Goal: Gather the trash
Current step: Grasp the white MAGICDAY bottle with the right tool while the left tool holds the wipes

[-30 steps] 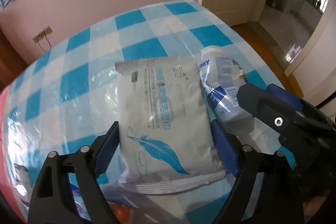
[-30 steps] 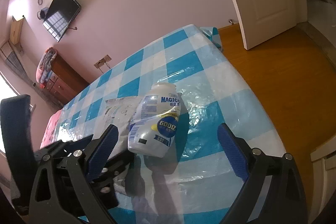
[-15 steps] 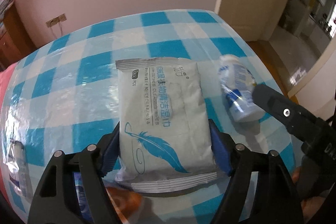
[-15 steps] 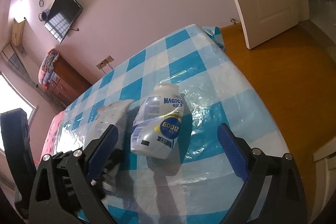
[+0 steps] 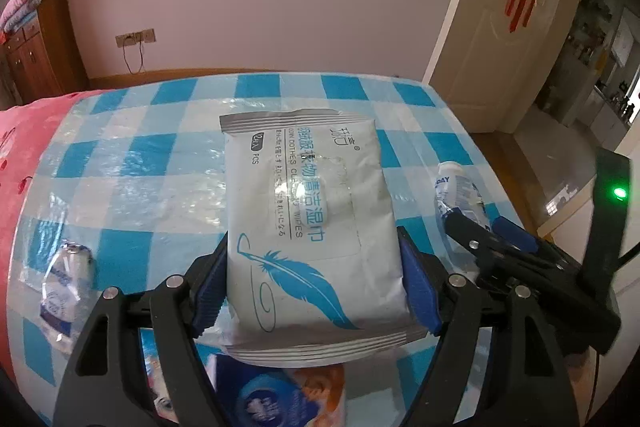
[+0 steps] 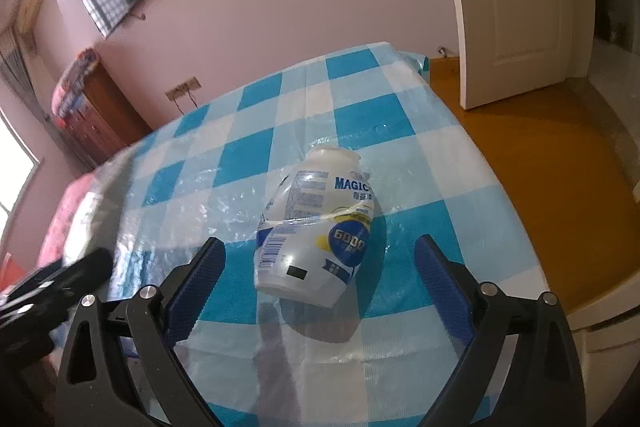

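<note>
The left gripper (image 5: 316, 287) clamped a wet-wipes pack (image 5: 308, 223) (blue feather print) at frame centre, above the checked tablecloth (image 5: 132, 155), while the right gripper (image 6: 320, 291) stood wide open around a crushed plastic bottle (image 6: 316, 231) lying centre frame, untouched

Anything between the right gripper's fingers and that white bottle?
Nothing: in the right wrist view only bare checked tablecloth separates the open right gripper from the lying bottle.

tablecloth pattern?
Blue-and-white check tablecloth under a clear plastic cover; right wrist view shows it best.
</note>
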Motion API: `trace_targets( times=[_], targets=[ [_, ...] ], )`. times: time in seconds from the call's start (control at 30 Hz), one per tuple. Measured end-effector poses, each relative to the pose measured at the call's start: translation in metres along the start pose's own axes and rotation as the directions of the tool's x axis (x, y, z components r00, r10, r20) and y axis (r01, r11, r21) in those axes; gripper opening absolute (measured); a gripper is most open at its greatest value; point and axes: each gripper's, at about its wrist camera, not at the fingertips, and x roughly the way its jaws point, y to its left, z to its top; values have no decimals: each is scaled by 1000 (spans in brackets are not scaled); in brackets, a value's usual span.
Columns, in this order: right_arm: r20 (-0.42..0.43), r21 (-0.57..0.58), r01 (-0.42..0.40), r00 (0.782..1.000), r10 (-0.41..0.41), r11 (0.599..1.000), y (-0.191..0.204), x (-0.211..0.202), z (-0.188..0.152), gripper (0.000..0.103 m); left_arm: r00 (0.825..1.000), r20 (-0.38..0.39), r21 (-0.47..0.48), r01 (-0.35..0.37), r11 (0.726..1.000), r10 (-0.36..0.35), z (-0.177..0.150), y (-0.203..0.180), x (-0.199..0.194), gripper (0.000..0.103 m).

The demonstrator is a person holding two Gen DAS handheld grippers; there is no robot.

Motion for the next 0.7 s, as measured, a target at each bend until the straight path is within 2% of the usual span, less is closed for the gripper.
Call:
trace_targets(
  times=[0.17,0.23,0.37,0.5,0.7],
  targets=[
    [-16,-80,96,995,-97,992,15,7,-1,83,1000,21,-11,11,1000,-11,-6,10,-18,76],
    [-16,-110,137,990,-140,984,20,10,-1,72,999,30,-21,19,1000,-18,-8,14,-26,76],
    [-13,-144,175,984,-179,974,26,12,-3,61,998,50,-32,31,999,-29,-12,21,-39,76],
    [-16,-163,155,987,-160,974,28,12,-5,61,997,64,-57,45,997,-42,-16,32,-51,76],
    [-20,-149,68,997,-72,986,26,5,-9,61,996,75,-77,48,996,-43,-30,45,-71,76]
  ],
)
